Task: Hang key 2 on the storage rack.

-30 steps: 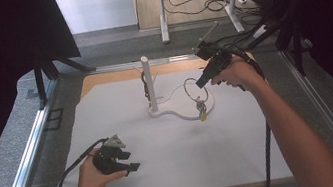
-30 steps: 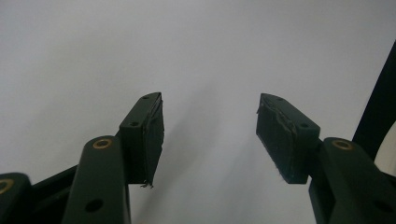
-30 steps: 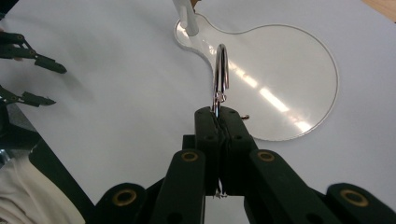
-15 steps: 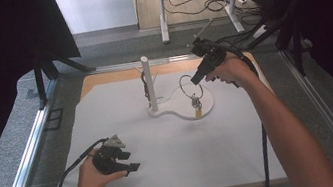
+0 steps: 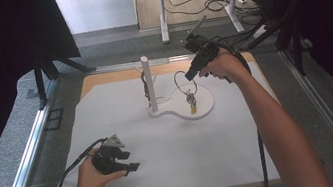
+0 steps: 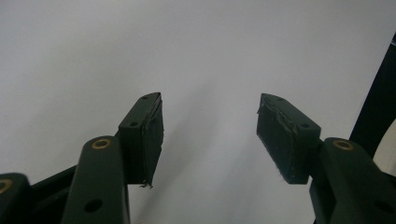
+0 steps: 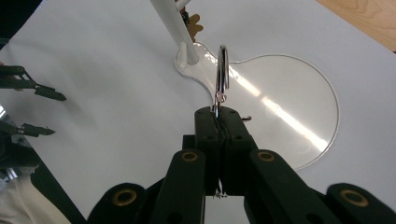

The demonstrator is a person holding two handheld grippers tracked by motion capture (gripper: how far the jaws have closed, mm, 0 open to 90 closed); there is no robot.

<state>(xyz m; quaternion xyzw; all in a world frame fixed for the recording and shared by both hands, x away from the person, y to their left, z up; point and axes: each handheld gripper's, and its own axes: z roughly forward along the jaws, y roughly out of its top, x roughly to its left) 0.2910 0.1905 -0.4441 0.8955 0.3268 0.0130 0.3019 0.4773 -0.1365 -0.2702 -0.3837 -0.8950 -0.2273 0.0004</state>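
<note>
- My right tool (image 7: 218, 122) has its jaws pressed together on the key ring (image 7: 222, 70), pinching it at its lower edge so the loop stands up ahead of the jaws in the right gripper view.
- In the high view the right tool (image 5: 191, 75) sits upper right of centre, with the ring (image 5: 185, 81) hanging below it and a small bunch of keys (image 5: 190, 102) dangling under that, over or just on the round part of the white stand base (image 5: 206, 103); I cannot tell if the keys touch it.
- The white post (image 5: 149, 83) rises just left of the ring, with something small and dark already hanging at its side.
- I judge the step in hand to be carrying the ring toward a peg on that post to hang it.
- The next move calls for lining the open loop up with the peg and sliding it over without letting go early; the peg is thin and hard to make out.
- My left tool (image 6: 210, 128) is spread wide and holds nothing, facing bare white surface (image 6: 93, 51); in the high view it rests at lower left (image 5: 127, 161), well apart from the stand.
</note>
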